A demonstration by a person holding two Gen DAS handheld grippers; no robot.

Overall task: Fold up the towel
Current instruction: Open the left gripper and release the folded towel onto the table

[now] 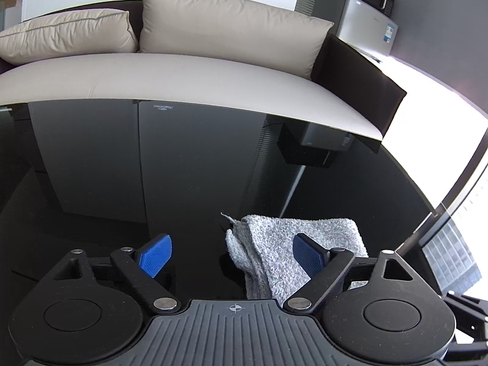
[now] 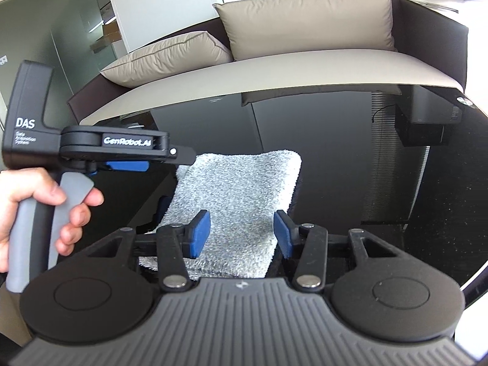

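Glossy black table (image 1: pixel 122 167) (beige sofa (image 1: pixel 183 73) behind).

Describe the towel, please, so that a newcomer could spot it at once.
Start at the beige sofa; the black glass table stands before it. On the table lies the towel, a folded grey fluffy rectangle, the only soft, pale thing on that glossy dark surface.

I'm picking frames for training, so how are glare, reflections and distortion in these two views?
Left wrist view: window light blows out the right edge; the glossy black table mirrors the room; fisheye bends the sofa. Right wrist view: the same curving, but the towel is sharp.
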